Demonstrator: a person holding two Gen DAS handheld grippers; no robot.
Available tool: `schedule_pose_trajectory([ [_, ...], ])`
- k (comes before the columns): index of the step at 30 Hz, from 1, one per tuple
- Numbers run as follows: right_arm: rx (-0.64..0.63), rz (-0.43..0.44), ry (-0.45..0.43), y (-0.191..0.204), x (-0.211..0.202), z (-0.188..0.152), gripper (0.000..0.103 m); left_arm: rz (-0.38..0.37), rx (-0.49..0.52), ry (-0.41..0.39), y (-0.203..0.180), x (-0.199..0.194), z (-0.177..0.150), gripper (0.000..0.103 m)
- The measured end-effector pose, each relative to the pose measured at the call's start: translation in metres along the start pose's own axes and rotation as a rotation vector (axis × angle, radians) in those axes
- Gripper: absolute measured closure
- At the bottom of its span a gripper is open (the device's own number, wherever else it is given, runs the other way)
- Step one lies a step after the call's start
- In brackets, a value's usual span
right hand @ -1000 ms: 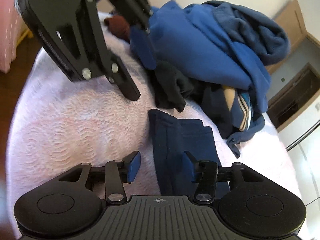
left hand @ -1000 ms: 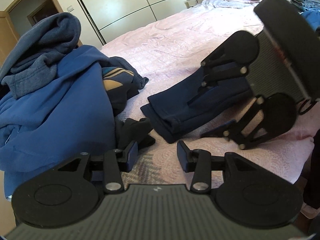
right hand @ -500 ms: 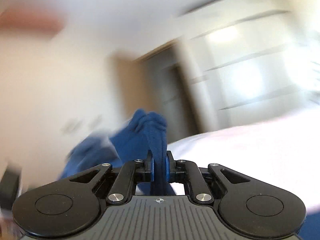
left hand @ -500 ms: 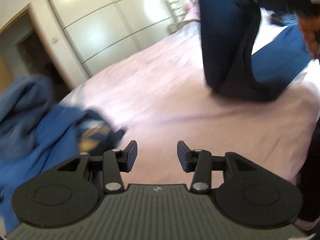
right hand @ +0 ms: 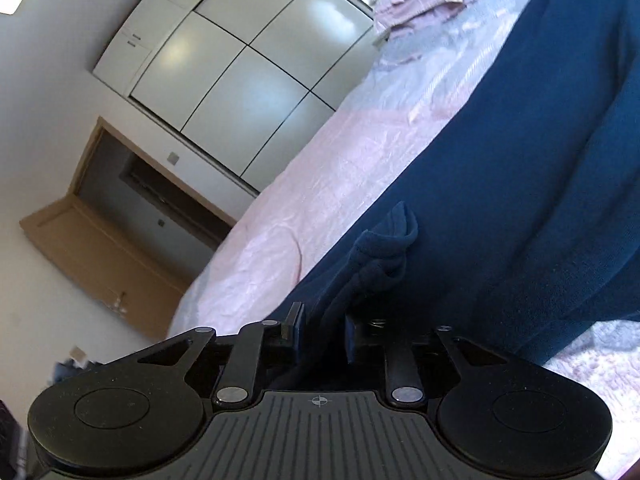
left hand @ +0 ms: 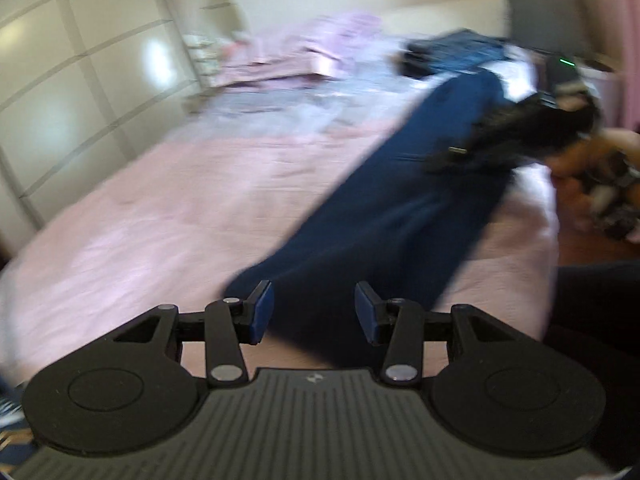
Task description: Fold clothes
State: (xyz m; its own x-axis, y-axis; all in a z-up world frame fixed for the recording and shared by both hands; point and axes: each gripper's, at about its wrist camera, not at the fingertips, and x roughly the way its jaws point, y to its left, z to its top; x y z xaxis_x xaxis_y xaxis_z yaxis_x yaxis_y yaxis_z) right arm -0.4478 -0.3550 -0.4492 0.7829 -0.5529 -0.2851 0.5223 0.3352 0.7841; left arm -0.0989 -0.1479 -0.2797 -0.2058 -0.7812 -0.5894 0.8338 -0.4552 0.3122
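Note:
A long navy garment lies stretched across the pink bedcover, blurred by motion. My left gripper is open just short of the garment's near end, with nothing between its blue pads. At the far end, a person's hand holds my right gripper, seen as a black blur. In the right wrist view, a bunched fold of the navy garment sits between the right gripper's pads. Those jaws are opening and the pads look loose on the cloth.
White wardrobe doors and an open wooden door stand beyond the bed. Stacked pink linen and a dark pile of clothes lie at the bed's far end. The bed's right edge drops to the floor.
My right gripper shut on the folded navy garment, swung it up and across the bed, and now loosens. My left gripper swung right, away from the blue clothes pile.

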Motion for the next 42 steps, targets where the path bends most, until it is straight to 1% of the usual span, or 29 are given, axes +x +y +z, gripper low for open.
schedule_pose_trajectory([
  [2,0.003,0.006,0.015,0.000,0.005,0.010,0.080,-0.058,0.044,0.043,-0.013,0.015,0.002,0.062],
  [3,-0.003,0.002,0.028,0.001,0.006,0.017,0.084,-0.071,0.064,0.060,-0.018,0.020,0.001,0.062],
  [4,-0.010,0.017,0.031,0.004,0.007,0.025,0.090,-0.083,0.082,0.076,-0.023,0.024,-0.001,0.062],
  [5,-0.017,0.052,0.023,0.007,0.006,0.034,0.093,-0.092,0.091,0.084,-0.025,0.027,-0.002,0.063],
  [8,-0.117,0.161,-0.077,0.027,-0.006,0.063,0.093,-0.109,0.087,0.077,-0.026,0.028,-0.001,0.063],
  [9,-0.144,0.163,-0.085,0.030,-0.008,0.069,0.093,-0.112,0.084,0.076,-0.025,0.028,0.000,0.063],
  [10,-0.154,0.128,-0.062,0.025,-0.005,0.070,0.093,-0.115,0.080,0.080,-0.023,0.030,0.002,0.063],
  [12,-0.135,0.015,0.025,0.007,0.010,0.067,0.093,-0.132,0.075,0.082,-0.020,0.032,0.002,0.063],
  [14,-0.058,-0.077,0.105,-0.016,0.021,0.060,0.092,-0.138,0.071,0.087,-0.015,0.029,0.002,0.063],
  [15,-0.038,-0.102,0.118,-0.023,0.021,0.058,0.089,-0.138,0.071,0.089,-0.013,0.027,0.002,0.063],
  [16,-0.043,-0.105,0.106,-0.026,0.017,0.057,0.089,-0.138,0.070,0.091,-0.012,0.025,0.001,0.063],
  [17,-0.059,-0.117,0.091,-0.027,0.012,0.056,0.082,-0.133,0.066,0.088,-0.009,0.022,0.001,0.063],
  [18,-0.088,-0.138,0.074,-0.024,0.006,0.057,0.071,-0.120,0.050,0.079,-0.004,0.019,0.001,0.063],
  [21,-0.150,-0.196,0.015,-0.016,-0.015,0.056,0.065,-0.082,-0.001,0.051,0.011,0.010,0.001,0.063],
  [23,-0.236,-0.199,-0.015,-0.001,-0.020,0.050,0.063,-0.056,-0.038,0.031,0.022,0.005,0.001,0.063],
  [24,-0.288,-0.185,-0.020,0.008,-0.022,0.045,0.059,-0.045,-0.076,0.021,0.027,0.006,0.000,0.063],
  [25,-0.335,-0.156,-0.010,0.017,-0.022,0.039,0.056,-0.043,-0.120,0.014,0.033,0.011,-0.001,0.063],
  [26,-0.367,-0.129,0.011,0.023,-0.017,0.034,0.051,-0.040,-0.165,0.008,0.038,0.015,-0.002,0.063],
  [27,-0.388,-0.108,0.034,0.028,-0.010,0.030,0.049,-0.040,-0.206,0.008,0.043,0.020,-0.004,0.063],
  [29,-0.419,-0.093,0.088,0.035,0.010,0.025,0.047,-0.068,-0.254,0.056,0.046,0.039,-0.010,0.063],
  [30,-0.433,-0.100,0.136,0.036,0.018,0.022,0.046,-0.079,-0.270,0.079,0.047,0.048,-0.012,0.063],
  [31,-0.447,-0.117,0.184,0.038,0.024,0.016,0.046,-0.085,-0.257,0.099,0.044,0.054,-0.015,0.063],
  [32,-0.466,-0.135,0.202,0.039,0.029,0.011,0.046,-0.088,-0.243,0.114,0.042,0.059,-0.018,0.063],
  [35,-0.534,-0.137,0.194,0.053,0.018,0.004,0.046,-0.077,-0.221,0.094,0.044,0.047,-0.016,0.062],
  [36,-0.579,-0.133,0.189,0.060,0.011,0.000,0.045,-0.062,-0.207,0.087,0.047,0.041,-0.016,0.062],
  [37,-0.644,-0.129,0.188,0.072,0.004,-0.008,0.044,-0.039,-0.181,0.086,0.049,0.034,-0.017,0.062],
  [39,-0.789,-0.104,0.201,0.097,-0.005,-0.033,0.033,0.005,-0.130,0.084,0.053,0.021,-0.020,0.062],
  [41,-0.950,-0.045,0.235,0.117,-0.006,-0.067,0.026,0.042,-0.075,0.091,0.055,0.011,-0.026,0.056],
  [42,-1.034,-0.022,0.250,0.126,-0.003,-0.083,0.026,0.060,-0.045,0.095,0.056,0.007,-0.030,0.052],
])
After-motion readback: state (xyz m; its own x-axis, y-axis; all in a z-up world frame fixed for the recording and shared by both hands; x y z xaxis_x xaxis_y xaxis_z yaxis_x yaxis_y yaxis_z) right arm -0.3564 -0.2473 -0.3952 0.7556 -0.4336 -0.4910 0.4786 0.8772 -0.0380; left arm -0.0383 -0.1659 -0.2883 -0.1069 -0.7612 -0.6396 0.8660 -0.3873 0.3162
